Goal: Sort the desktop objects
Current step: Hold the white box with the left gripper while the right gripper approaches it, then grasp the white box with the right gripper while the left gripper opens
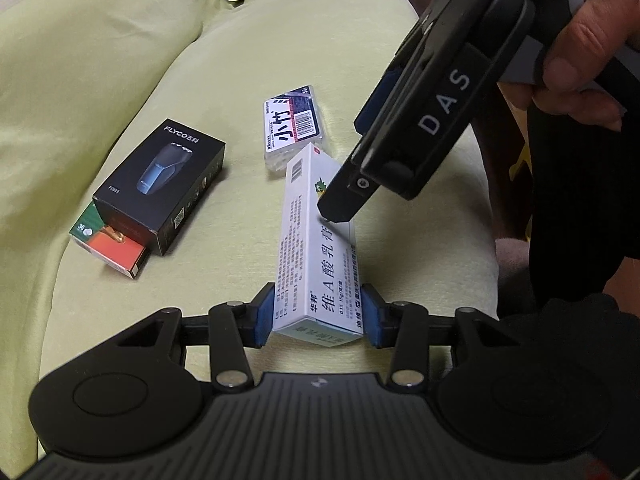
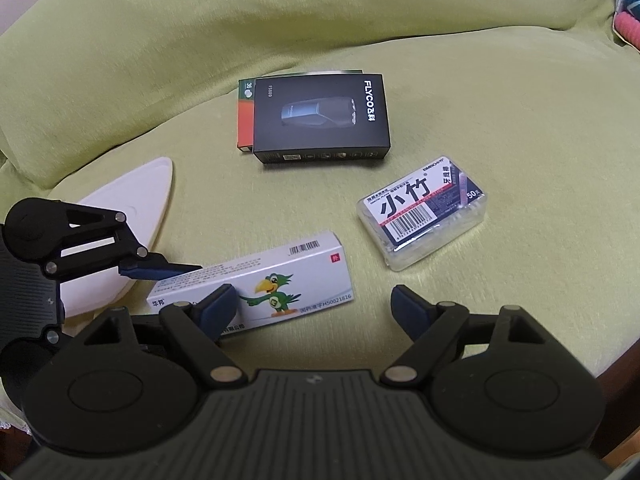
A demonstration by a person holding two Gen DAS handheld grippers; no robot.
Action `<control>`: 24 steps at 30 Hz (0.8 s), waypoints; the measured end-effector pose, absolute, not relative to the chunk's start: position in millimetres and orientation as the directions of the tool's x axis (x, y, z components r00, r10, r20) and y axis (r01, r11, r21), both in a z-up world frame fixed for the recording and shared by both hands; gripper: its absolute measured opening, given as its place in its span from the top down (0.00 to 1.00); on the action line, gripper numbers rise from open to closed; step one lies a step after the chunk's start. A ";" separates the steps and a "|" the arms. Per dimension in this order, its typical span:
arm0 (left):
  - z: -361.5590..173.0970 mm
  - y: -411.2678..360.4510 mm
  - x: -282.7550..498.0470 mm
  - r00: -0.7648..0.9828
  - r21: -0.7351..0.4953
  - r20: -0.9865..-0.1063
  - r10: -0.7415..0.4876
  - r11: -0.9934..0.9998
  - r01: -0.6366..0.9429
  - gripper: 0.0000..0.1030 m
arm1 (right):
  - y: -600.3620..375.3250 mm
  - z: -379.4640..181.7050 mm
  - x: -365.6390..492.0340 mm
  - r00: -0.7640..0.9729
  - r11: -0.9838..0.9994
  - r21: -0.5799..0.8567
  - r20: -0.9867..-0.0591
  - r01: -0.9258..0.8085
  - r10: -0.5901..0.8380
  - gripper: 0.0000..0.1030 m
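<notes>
A long white medicine box (image 1: 316, 240) with a green parrot print (image 2: 276, 284) is clamped at its near end between the blue pads of my left gripper (image 1: 318, 316). In the right wrist view the left gripper (image 2: 188, 270) grips the box's left end. My right gripper (image 2: 314, 304) is open over the box's parrot end: one finger overlaps the box, the other stands clear to its right. From the left wrist view the right gripper (image 1: 348, 168) comes down from the upper right, a fingertip just over the box. A hand (image 1: 580, 40) holds it.
All lies on a green cushion (image 2: 500, 100). A black shaver box (image 2: 320, 116) rests on an orange and green box (image 2: 243, 120). A clear toothpick case (image 2: 424, 220) sits to the right of the white box. A white oval tray (image 2: 132, 216) lies at the left.
</notes>
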State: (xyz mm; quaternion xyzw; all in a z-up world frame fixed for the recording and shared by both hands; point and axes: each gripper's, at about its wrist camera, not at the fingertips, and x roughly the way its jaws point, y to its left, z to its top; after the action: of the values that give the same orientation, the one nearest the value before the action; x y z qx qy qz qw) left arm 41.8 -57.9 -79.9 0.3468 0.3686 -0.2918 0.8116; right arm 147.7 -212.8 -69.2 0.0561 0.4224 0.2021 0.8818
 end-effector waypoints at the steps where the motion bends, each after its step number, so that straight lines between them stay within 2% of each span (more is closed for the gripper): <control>1: -79.7 -58.2 41.9 0.556 0.347 -0.802 -0.219 0.586 0.732 0.52 | -212.3 -69.5 148.0 0.561 0.912 0.268 -0.723 -0.309 0.403 0.20; 8: -76.3 -57.6 40.2 0.542 0.327 -0.806 -0.238 0.585 0.742 0.50 | -210.5 -69.9 147.3 0.558 0.916 0.253 -0.732 -0.310 0.391 0.20; 12: -74.0 -56.2 40.1 0.538 0.319 -0.805 -0.250 0.583 0.748 0.55 | -214.0 -66.8 144.1 0.550 0.911 0.268 -0.731 -0.314 0.405 0.20; 16: -74.2 -58.4 38.5 0.556 0.365 -0.796 -0.239 0.542 0.757 0.55 | -216.8 -59.2 136.1 0.546 0.909 0.233 -0.738 -0.345 0.396 0.20; 20: -77.7 -65.3 32.3 0.577 0.449 -0.773 -0.265 0.414 0.792 0.55 | -209.2 -49.6 131.7 0.555 0.885 0.078 -0.753 -0.459 0.355 0.21; 24: -81.4 -72.1 34.3 0.565 0.472 -0.772 -0.290 0.333 0.816 0.55 | -192.5 -46.1 133.8 0.538 0.778 -0.100 -0.776 -0.621 0.330 0.31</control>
State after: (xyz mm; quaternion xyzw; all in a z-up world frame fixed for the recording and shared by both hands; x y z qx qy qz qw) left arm 34.3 -72.1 -81.4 0.4493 0.2926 -0.3629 0.7621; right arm 133.8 -192.5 -46.1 -0.1851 0.3925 0.2772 0.8572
